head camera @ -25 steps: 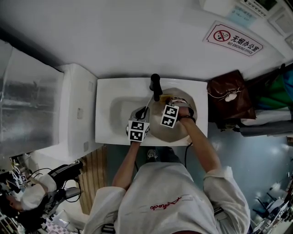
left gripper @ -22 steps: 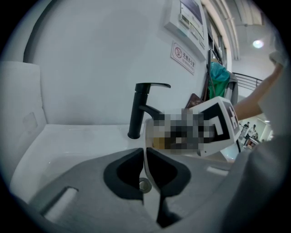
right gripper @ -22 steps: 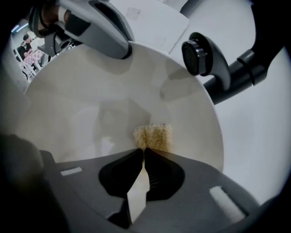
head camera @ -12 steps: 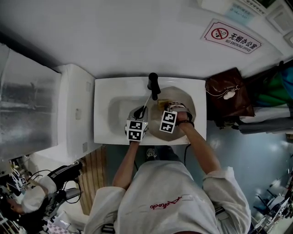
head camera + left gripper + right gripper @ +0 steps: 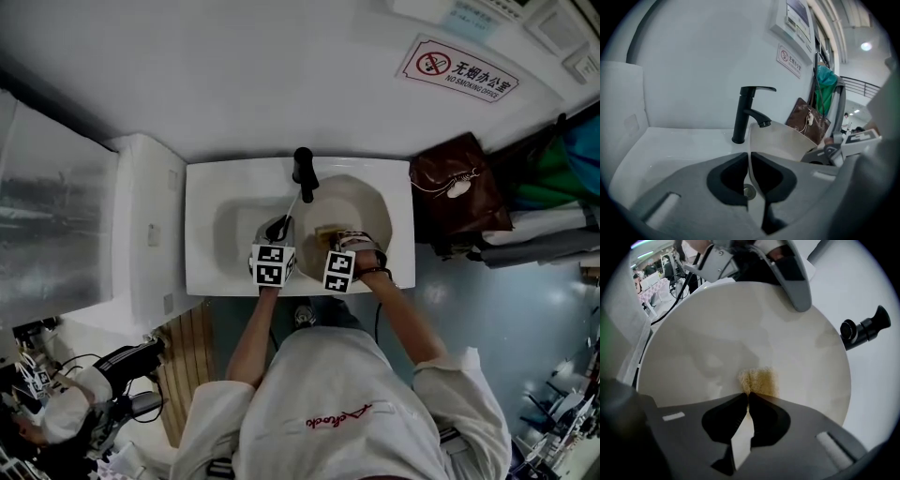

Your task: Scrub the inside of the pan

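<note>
Scrubbing step: the left tool (image 5: 749, 157) is clamped on the pan (image 5: 740, 329) rim. The right tool (image 5: 748, 397) pinches a tan scrub pad (image 5: 759, 380) against the pan's inside. The next move likely calls for sweeping the pad across the far side.

White wall (image 5: 234, 75) w/ no-smoking sign (image 5: 457, 70); brown bag (image 5: 450, 192) rt; grey floor (image 5: 525, 309).

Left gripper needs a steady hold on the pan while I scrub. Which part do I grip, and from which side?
Grip the pan by its thin left rim, from the near side, one finger inside the wall, one outside. The pan leans tilted in the sink, leaving that edge exposed; the left gripper pinches it there, clear of the sponge.
</note>
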{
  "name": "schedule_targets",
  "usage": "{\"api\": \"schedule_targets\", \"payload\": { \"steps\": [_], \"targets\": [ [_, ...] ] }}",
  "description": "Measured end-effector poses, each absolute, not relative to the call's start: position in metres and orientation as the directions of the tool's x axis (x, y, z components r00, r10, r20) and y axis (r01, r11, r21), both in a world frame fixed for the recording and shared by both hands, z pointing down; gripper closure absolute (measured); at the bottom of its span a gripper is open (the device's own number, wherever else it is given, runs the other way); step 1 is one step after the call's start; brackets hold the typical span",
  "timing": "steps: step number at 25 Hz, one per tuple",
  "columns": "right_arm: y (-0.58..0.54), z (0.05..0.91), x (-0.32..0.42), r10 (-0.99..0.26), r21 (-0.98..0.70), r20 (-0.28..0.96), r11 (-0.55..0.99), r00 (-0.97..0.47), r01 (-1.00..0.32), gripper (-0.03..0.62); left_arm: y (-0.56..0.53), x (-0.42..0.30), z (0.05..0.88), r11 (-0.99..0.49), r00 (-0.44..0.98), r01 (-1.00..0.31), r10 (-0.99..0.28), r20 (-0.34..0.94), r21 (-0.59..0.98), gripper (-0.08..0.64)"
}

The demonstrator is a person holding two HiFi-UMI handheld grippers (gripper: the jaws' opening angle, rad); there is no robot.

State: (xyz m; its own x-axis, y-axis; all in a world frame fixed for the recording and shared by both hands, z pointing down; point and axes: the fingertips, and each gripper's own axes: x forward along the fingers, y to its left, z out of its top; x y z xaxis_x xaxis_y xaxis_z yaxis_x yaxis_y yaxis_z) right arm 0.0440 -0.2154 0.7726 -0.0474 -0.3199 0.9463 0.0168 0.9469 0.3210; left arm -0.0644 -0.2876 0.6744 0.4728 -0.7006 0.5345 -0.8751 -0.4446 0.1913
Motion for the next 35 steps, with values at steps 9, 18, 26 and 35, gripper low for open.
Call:
{"api": "schedule_targets", "payload": {
  "steps": [9, 18, 26, 35],
  "targets": [
    [-0.172, 0.781, 0.046, -0.227, 0.229, 0.973, 0.971, -0.034, 0.071, 0.568, -0.287, -0.064, 0.674, -0.449, 0.471, -0.875, -0.698, 0.539, 0.183, 0.537],
    [-0.155, 0.780, 0.051, -0.172, 0.173, 0.984, 0.984, -0.037, 0.044, 0.568, -0.286, -0.064, 0.673, -0.463, 0.469, -0.871, -0.686, 0.556, 0.163, 0.531],
    [-0.169, 0.756, 0.053, -0.313, 0.305, 0.943, 0.949, -0.112, -0.086, 0.568, -0.283, -0.072, 0.653, -0.475, 0.453, -0.874, -0.718, 0.529, 0.105, 0.500],
    [-0.190, 0.715, 0.049, -0.504, 0.422, 0.840, 0.840, -0.203, -0.340, 0.568, -0.262, -0.068, 0.633, -0.500, 0.472, -0.862, -0.731, 0.493, 0.084, 0.500]
  ]
}}
